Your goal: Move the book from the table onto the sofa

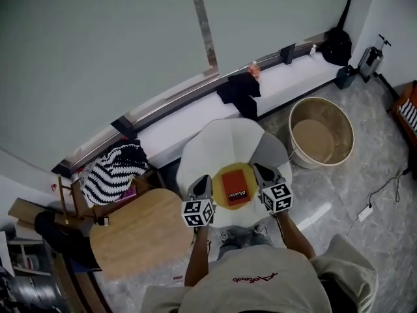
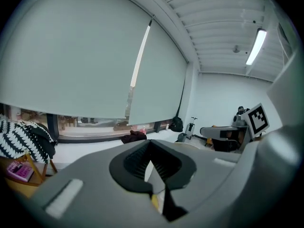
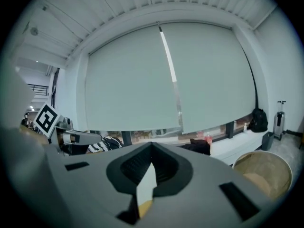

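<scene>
Both claws, left (image 1: 201,186) and right (image 1: 262,173), are closed on nothing, flanking the red book (image 1: 235,186), which lies flat on a yellow mat (image 1: 234,167) on the white tabletop (image 1: 215,142); lifting it cleanly likely needs opened jaws and a level pinch on opposite edges.

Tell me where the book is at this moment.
In the head view, the red book lies near the centre on a yellow round surface, between the left gripper and the right gripper.

Counting now: book (image 1: 235,188) 1 | white table (image 1: 221,142) 1 | wooden table (image 1: 140,230) 1 | tub (image 1: 335,113) 1 | black bag (image 1: 337,45) 1 | left gripper (image 1: 202,180) and right gripper (image 1: 260,169) making 2
</scene>
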A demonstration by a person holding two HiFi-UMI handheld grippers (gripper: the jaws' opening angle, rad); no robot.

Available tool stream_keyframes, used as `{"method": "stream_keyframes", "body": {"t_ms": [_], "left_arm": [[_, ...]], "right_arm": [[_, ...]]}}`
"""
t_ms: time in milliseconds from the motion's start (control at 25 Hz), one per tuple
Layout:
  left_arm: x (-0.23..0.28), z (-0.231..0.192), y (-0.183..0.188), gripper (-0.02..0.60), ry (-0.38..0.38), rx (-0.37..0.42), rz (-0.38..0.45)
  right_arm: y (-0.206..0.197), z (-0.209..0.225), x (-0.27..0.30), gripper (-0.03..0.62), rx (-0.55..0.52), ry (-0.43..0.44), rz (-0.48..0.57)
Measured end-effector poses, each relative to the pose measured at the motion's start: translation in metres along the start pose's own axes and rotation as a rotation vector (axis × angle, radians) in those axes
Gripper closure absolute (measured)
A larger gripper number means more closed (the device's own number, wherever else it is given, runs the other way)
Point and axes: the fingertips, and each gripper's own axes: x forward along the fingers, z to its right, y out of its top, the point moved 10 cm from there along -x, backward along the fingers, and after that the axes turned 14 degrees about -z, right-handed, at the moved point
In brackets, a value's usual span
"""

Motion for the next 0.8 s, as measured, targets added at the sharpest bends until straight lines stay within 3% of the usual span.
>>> {"method": "stream_keyframes", "body": {"t_ms": [440,800], "left_arm": [[-0.018,0.000,0.063,0.572,0.018,0.046,0.119],[-0.023,0.001,0.088,0.572,0.012,0.089,0.158]], "right_arm": [[0.044,0.015,-0.029,0.585,-0.043,-0.063,0.096],[0.069,0.014,-0.035,0.585,-0.074,-0.091,0.154]]}}
